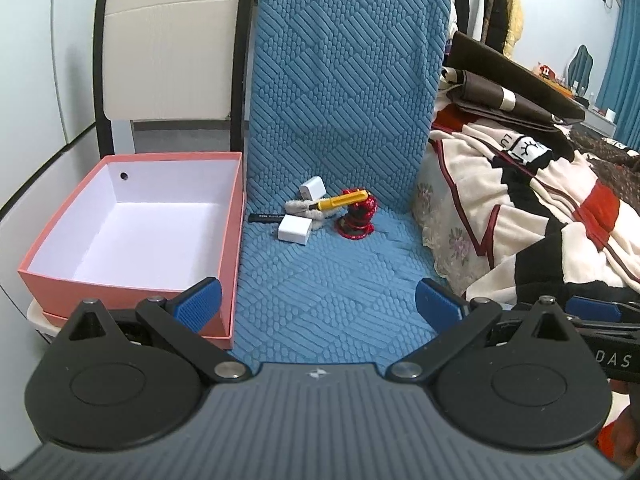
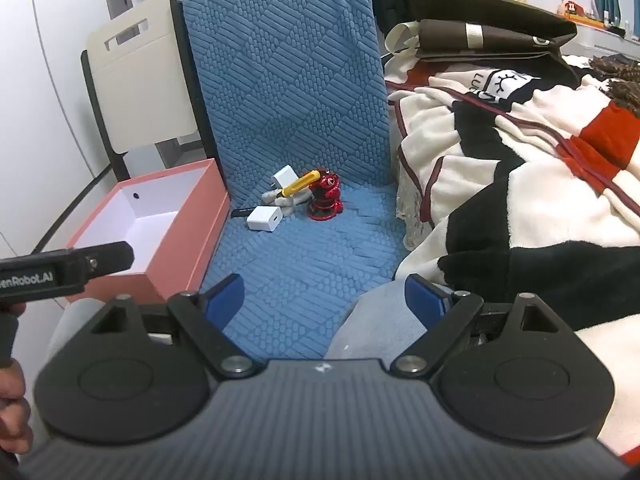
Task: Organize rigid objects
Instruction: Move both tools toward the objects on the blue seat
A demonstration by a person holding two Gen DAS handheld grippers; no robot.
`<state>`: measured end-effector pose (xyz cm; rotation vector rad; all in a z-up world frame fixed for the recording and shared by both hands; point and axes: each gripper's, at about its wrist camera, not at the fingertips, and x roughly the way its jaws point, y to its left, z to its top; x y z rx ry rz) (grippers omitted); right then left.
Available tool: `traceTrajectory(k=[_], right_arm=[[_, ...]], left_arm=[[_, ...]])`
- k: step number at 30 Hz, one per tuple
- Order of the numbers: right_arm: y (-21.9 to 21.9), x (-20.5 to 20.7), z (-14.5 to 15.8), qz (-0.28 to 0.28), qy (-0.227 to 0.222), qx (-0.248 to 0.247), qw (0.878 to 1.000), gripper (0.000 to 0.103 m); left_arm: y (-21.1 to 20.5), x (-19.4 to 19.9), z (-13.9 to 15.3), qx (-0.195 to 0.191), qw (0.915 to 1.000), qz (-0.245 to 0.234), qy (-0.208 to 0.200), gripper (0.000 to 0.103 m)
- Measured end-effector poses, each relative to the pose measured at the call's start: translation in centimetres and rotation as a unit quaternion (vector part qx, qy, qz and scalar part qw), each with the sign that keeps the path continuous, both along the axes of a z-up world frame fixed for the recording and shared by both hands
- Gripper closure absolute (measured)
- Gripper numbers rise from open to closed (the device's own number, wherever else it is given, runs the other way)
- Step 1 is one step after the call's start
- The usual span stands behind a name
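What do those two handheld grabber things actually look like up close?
Each gripper, left gripper and right gripper, has a ribbed dark grey body with a small white logo, two black round discs, black linkage arms with silver pins, and blue textured fingers. White lettering marks their black sides. No cables are visible.

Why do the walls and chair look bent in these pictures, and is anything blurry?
Left wrist view: the fisheye lens bows the white chair back near the edge; the pink box looks sharp under even light. Right wrist view: same bending; the red figurine and yellow tool look slightly soft.
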<state>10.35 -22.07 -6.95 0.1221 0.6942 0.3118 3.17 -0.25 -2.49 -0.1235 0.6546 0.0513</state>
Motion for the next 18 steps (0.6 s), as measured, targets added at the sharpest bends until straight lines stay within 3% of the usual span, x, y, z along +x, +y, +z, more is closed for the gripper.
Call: traceTrajectory(k=[18], right_arm=[[0.0, 1.0, -0.7, 0.005, 0.007, -0.003, 1.0, 0.014]], left_arm=[[-0.3, 1.6, -0.8, -0.004, 0.9999, -0.007, 0.013, 0.0]])
